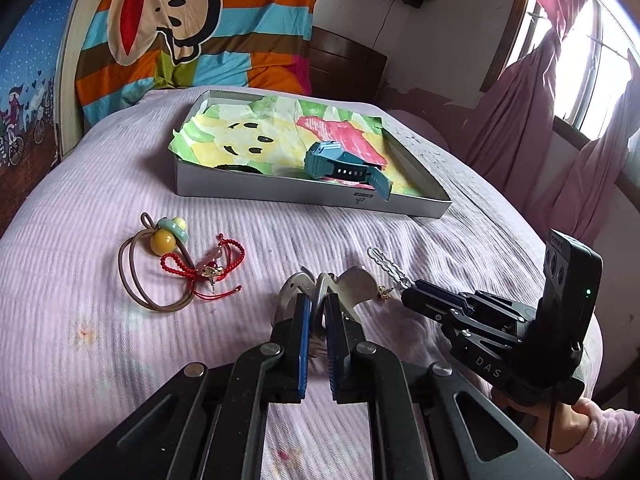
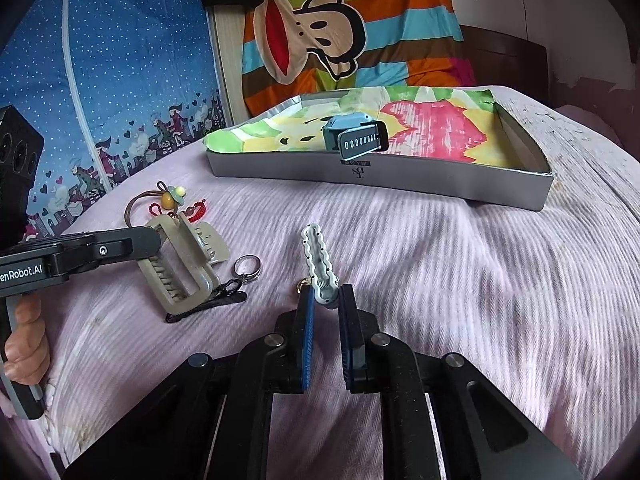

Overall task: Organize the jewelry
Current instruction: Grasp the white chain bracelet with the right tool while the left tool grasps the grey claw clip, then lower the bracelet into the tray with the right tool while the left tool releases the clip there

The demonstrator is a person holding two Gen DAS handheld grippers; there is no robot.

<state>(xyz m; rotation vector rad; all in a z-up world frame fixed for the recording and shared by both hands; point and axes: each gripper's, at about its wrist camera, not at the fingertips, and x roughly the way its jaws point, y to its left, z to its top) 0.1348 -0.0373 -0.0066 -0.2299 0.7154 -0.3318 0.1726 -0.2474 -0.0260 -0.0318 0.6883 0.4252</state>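
Note:
In the left wrist view my left gripper (image 1: 318,300) is shut on a beige hair claw clip (image 1: 356,280) that rests on the lilac bedspread. The right wrist view shows that clip (image 2: 180,268) side on, pinched at its upper edge by the left gripper (image 2: 154,236). My right gripper (image 2: 326,294) is shut on the spring end of a white wavy hair clip (image 2: 316,248), whose tip points away toward the box. From the left wrist view, the right gripper (image 1: 406,290) and the white clip (image 1: 384,260) lie to the right. A small gold charm (image 2: 303,283) lies beside the white clip.
A shallow grey box (image 1: 312,196), lined with colourful paper, holds a blue watch (image 1: 340,160) at the back. A brown hair tie with beads (image 1: 160,240) and a red bead bracelet (image 1: 208,264) lie left. A silver ring (image 2: 248,268) and a black hairpin (image 2: 212,304) lie near the claw clip.

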